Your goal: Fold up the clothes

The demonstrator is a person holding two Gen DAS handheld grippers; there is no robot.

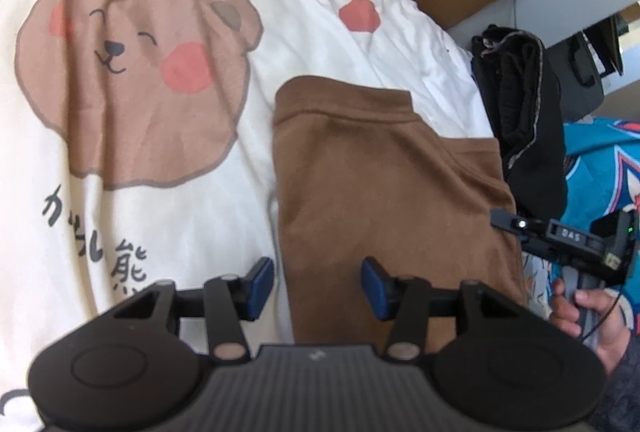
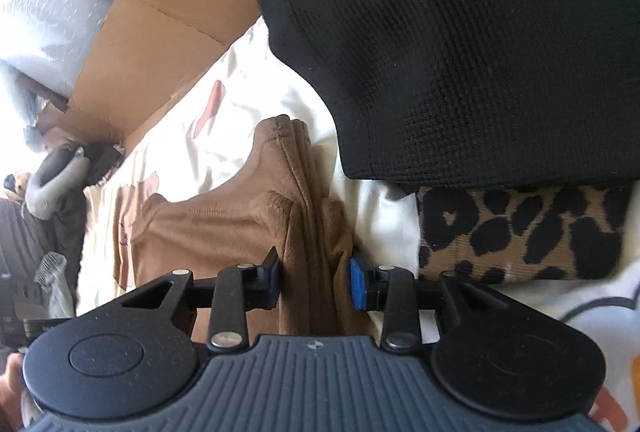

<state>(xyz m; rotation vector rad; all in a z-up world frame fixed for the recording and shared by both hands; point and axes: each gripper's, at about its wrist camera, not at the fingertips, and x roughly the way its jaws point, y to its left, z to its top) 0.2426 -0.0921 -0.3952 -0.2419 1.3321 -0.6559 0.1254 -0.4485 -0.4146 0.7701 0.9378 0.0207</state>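
Brown folded garment [image 2: 256, 216] is pinched at its stacked edge by the right hand-held gripper [image 2: 314, 282], blue pads pressed on the fabric from both sides. Left hand-held gripper [image 1: 318, 288] is released, jaws apart, straddling the garment's near left edge with nothing clamped. Garment lies on a cream bear-print bedsheet [image 1: 132, 80]. Beyond it on the right: leopard-print cloth [image 2: 520, 232] under a black knit garment [image 2: 460, 52]. Cardboard [image 2: 160, 32] lies at the far edge of the sheet.
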